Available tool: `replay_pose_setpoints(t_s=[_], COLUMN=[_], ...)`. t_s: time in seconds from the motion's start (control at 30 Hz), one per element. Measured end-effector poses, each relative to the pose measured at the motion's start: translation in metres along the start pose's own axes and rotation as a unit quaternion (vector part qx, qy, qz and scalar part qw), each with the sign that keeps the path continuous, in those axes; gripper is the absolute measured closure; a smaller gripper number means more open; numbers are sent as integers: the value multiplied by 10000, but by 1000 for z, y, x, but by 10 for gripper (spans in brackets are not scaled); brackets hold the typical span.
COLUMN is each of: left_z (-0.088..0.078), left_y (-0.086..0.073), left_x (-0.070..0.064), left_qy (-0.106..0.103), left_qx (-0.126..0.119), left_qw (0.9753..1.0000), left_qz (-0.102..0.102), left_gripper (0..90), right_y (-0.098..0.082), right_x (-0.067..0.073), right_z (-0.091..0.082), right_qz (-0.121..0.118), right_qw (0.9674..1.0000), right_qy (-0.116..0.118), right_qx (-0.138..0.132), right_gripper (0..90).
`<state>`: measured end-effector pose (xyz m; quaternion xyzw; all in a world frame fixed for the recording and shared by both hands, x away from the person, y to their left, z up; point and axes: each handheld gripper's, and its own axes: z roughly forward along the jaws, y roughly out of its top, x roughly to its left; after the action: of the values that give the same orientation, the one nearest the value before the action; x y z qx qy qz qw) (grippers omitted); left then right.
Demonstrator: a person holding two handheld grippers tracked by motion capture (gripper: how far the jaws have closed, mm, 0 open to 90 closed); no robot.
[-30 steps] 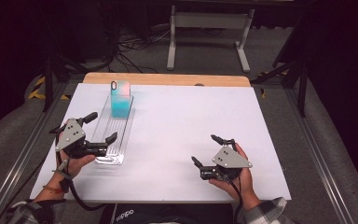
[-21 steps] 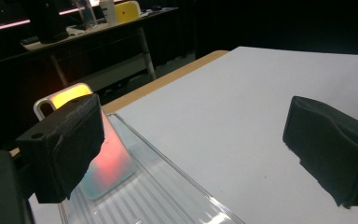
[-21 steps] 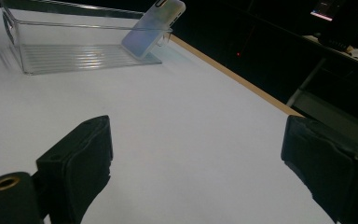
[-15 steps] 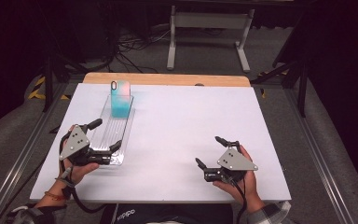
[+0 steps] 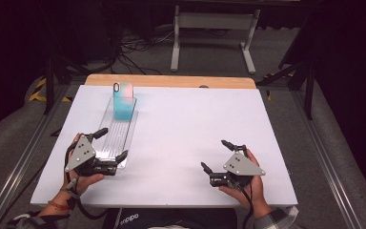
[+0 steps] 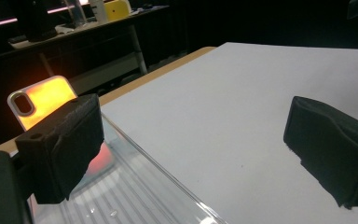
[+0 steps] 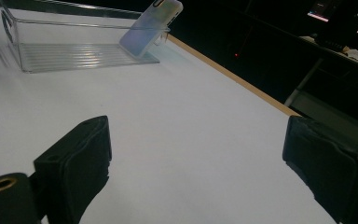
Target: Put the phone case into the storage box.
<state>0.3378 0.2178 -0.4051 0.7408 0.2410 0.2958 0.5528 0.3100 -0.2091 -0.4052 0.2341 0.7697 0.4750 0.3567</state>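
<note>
— Any writing? Where the phone case (image 5: 123,100)?
— Only "adidas" (image 5: 128,219), partly readable, below table (image 5: 186,119) edge. Leaning upright at far end of clear tray (image 5: 119,136).
— Grippers?
— Left gripper (image 5: 108,145) agape, straddling tray's near end. Right gripper (image 5: 215,155) agape, just been widening, nothing between, far from tray.

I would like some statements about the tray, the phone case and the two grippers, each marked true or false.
1. The phone case leans at the far end of the clear tray. True.
2. The left gripper grips the phone case. False: its jaws are open, astride the tray's near end, apart from the case.
3. The right gripper holds nothing. True: its jaws have just been opening, with only bare table between them.
4. The tray lies on the table's right side. False: it lies on the left.
5. The case lies flat on the table. False: it stands tilted in the tray.
</note>
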Motion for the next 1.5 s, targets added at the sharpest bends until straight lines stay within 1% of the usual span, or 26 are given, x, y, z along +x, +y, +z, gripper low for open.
replay_pose_setpoints(t_s=[0.03, 0.07, 0.13, 0.2, 0.27, 0.3, 0.33, 0.37, 0.4, 0.47, 0.5, 0.53, 0.57, 0.6, 0.67, 0.7, 0.73, 0.8, 0.83, 0.93, 1.03, 1.13, 1.3, 1.4, 1.43, 1.5], left_z=[0, 1, 2, 3, 4, 3, 4, 3, 3, 3, 3, 2, 2, 1, 2, 2, 2, 3, 3, 4, 4, 4, 3, 2, 2, 1], left_y=[-1, -2, -4, -5, -6, -7, -8, -9, -10, -12, -14, -15, -15, -17, -20, -21, -22, -23, -23, -24, -25, -25, -25, -25, -25, -24], left_x=[-1, -3, -5, -7, -9, -10, -10, -11, -11, -13, -13, -13, -13, -13, -14, -13, -14, -15, -15, -17, -17, -17, -18, -18, -18, -18], left_qy=[-15, -70, -70, -139, -137, -154, -199, -189, -170, -207, -186, -230, -230, -270, -293, -307, -331, -307, -359, -367, -367, -357, -388, -375, -402, -379], left_qx=[11, 15, 27, 55, 76, 86, 89, 104, 86, 172, 149, 208, 208, 225, 255, 246, 274, 293, 318, 283, 332, 308, 294, 315, 266, 249], left_qw=[10000, 10000, 10000, 9999, 9999, 9998, 9998, 9998, 9998, 9996, 9997, 9995, 9995, 9994, 9992, 9992, 9991, 9991, 9988, 9989, 9988, 9989, 9988, 9988, 9988, 9990], left_qz=[20, -4, 24, 9, 31, 37, -21, -11, -14, -23, 0, 58, 58, 2, -38, -11, -43, -8, 2, -28, -27, -66, -98, -18, -66, -33], left_gripper=[55, 55, 55, 57, 56, 56, 56, 56, 57, 60, 60, 61, 60, 60, 60, 60, 60, 60, 60, 59, 56, 56, 55, 54, 54, 53], right_y=[0, -1, -2, -2, -3, -4, -4, -4, -5, -6, -7, -8, -9, -10, -10, -11, -11, -11, -11, -10, -10, -9, -9, -8, -8, -7], right_x=[0, 1, 2, 2, 3, 3, 3, 2, 2, 3, 3, 3, 4, 4, 3, 3, 2, 2, 1, 1, 2, 4, 5, 7, 8, 9], right_z=[-1, -1, -2, -2, -3, -4, -4, -4, -4, -4, -4, -4, -3, -3, -3, -4, -5, -6, -7, -6, -5, -4, -3, -2, -2, -1], right_qz=[-21, -30, -45, -38, -67, -69, -57, -56, -62, -65, -74, -83, -78, -61, -51, -25, -17, 51, 84, 138, 126, 74, 35, -21, -34, -44], right_qw=[10000, 10000, 10000, 10000, 10000, 10000, 10000, 10000, 10000, 10000, 10000, 9999, 9999, 9999, 10000, 10000, 10000, 10000, 10000, 9999, 9999, 10000, 10000, 10000, 10000, 10000], right_qy=[14, 18, 4, 9, -49, -38, -39, -44, -32, 24, 41, 47, 63, 49, 31, 11, 5, -1, -6, 18, 25, 46, 2, -13, -20, -34], right_qx=[-11, -11, 23, 28, 53, 57, 46, 33, 37, 14, 19, 32, 52, 71, 71, 66, 51, 0, -17, -48, -66, -46, -14, 22, 27, 53], right_gripper=[83, 83, 83, 83, 81, 81, 79, 78, 70, 62, 56, 54, 50, 46, 45, 37, 31, 31, 30, 31, 31, 30, 30, 31, 31, 31])
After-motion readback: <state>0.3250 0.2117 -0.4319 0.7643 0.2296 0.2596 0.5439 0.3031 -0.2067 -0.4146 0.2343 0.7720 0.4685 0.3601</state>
